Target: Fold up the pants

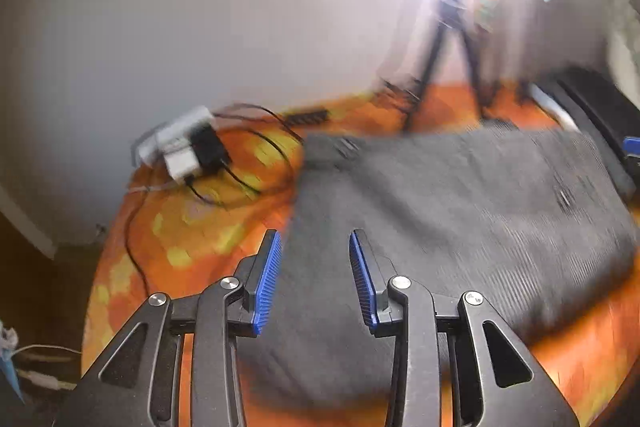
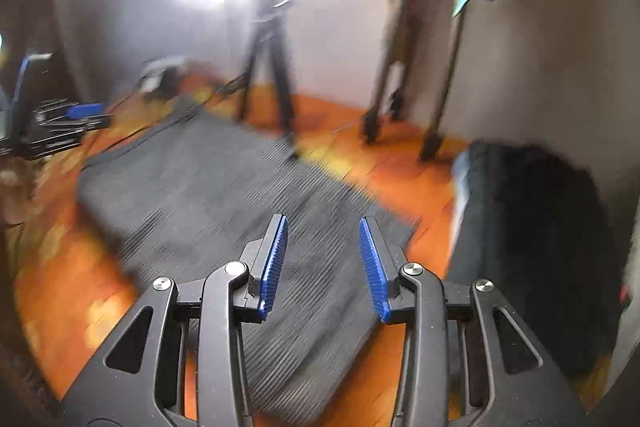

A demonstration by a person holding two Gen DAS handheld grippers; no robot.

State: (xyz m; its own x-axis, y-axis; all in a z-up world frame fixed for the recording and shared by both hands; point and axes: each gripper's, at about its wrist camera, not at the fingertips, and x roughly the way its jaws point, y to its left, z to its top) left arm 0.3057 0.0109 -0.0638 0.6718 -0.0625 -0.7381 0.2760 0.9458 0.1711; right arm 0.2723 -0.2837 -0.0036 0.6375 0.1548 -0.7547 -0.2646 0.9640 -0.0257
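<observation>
Dark grey ribbed pants (image 1: 460, 211) lie flat on an orange patterned surface (image 1: 192, 227); they also show in the right wrist view (image 2: 208, 195). My left gripper (image 1: 315, 241) is open and empty, hovering over the pants' near left edge. My right gripper (image 2: 323, 225) is open and empty, above the pants' near right part. The left gripper also shows at the far left of the right wrist view (image 2: 60, 125). Both views are motion-blurred.
A power strip with plugs and black cables (image 1: 184, 147) lies at the far left. Tripods (image 2: 272, 75) (image 2: 416, 59) stand behind the pants. A stack of dark folded clothes (image 2: 528, 247) sits to the right. A grey wall lies behind.
</observation>
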